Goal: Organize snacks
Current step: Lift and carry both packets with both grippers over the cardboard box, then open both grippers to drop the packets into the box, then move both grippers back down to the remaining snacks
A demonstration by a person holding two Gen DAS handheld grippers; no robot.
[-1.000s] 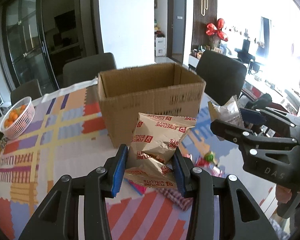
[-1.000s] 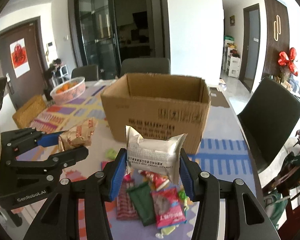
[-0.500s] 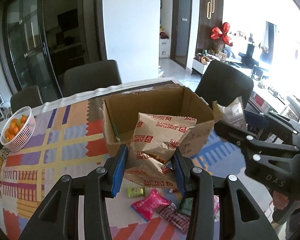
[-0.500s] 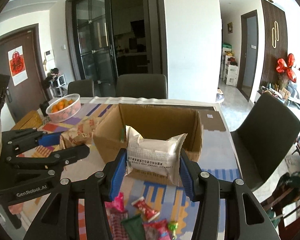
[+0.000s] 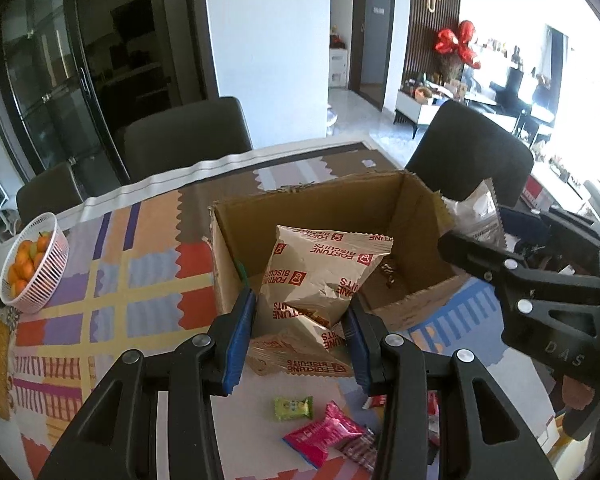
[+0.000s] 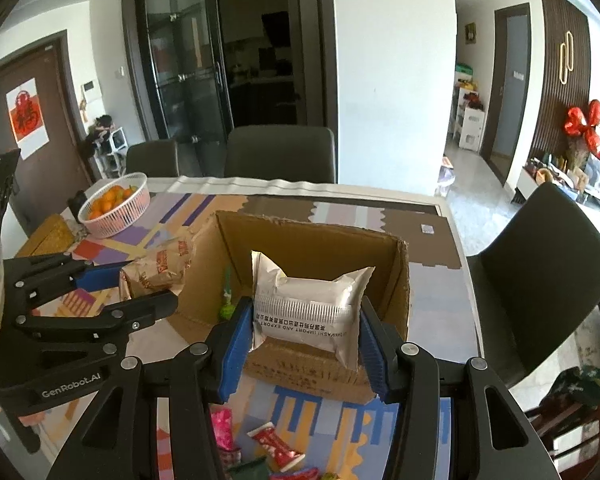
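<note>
My left gripper (image 5: 300,336) is shut on a tan Fortune Biscuits packet (image 5: 320,276) and holds it above the near edge of the open cardboard box (image 5: 380,196). My right gripper (image 6: 302,340) is shut on a silver snack packet (image 6: 306,304) over the box's near wall (image 6: 300,372). The box (image 6: 320,240) holds a few small items on its floor. Each gripper shows in the other's view: the right one (image 5: 480,240) at the box's right side, the left one (image 6: 140,284) at its left side.
Small wrapped snacks (image 5: 320,432) lie on the patterned tablecloth (image 5: 112,292) in front of the box; they also show in the right wrist view (image 6: 276,448). A white basket of oranges (image 5: 32,264) stands at the far left. Dark chairs (image 5: 188,136) surround the table.
Both grippers have risen and moved forward with their packets, from in front of the box to above its near edge. The box's inside has come into view.
</note>
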